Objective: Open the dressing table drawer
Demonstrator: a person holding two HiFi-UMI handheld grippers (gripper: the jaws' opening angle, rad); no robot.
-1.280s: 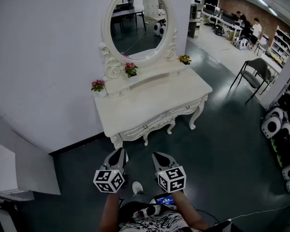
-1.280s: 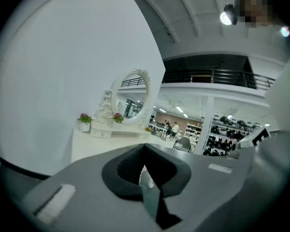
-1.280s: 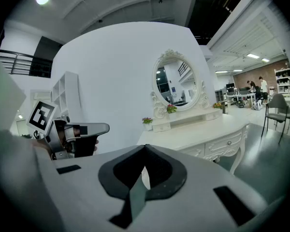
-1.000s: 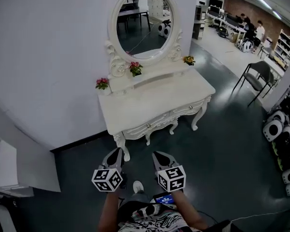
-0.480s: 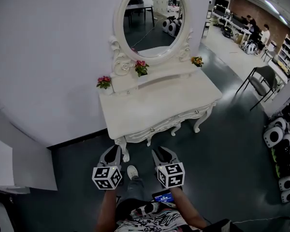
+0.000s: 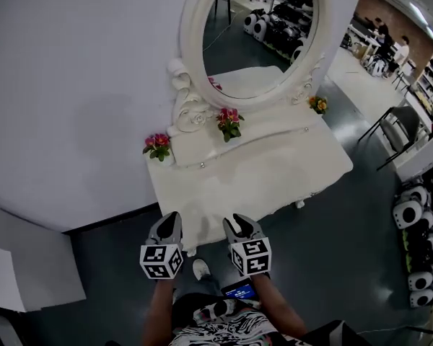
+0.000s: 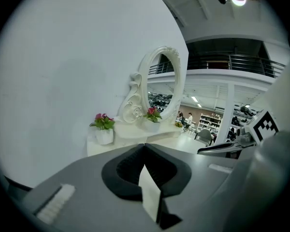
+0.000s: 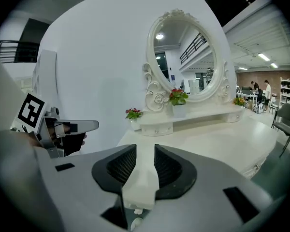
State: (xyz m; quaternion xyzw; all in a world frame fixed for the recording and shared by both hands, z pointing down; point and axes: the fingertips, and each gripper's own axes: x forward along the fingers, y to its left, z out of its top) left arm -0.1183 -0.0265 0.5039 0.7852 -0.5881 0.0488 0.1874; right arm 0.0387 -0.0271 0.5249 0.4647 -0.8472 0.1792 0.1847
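Note:
The white dressing table (image 6: 274, 171) stands against the wall under its oval mirror (image 6: 263, 27). From this steep head view its top hides the front drawers. In the right gripper view a carved bit of the front (image 8: 255, 168) shows at lower right. Both grippers hover just short of the table's front edge, side by side. My left gripper (image 6: 166, 227) (image 7: 144, 145) has its tips together and holds nothing. My right gripper (image 6: 242, 226) (image 8: 145, 146) is opening, with a clear gap and nothing between the pads. A small shelf drawer with a knob (image 8: 157, 129) sits at the back.
Three flower pots stand on the back shelf: left (image 6: 157, 146), middle (image 6: 229, 121), right (image 6: 318, 104). A chair (image 6: 400, 132) and several round white robots (image 6: 418, 265) are on the floor at the right. A white panel (image 6: 29, 272) leans at lower left.
I have come much closer to the table; both grippers moved forward to its front edge. The right jaws went from shut to apart. The front drawers dropped out of the head view.

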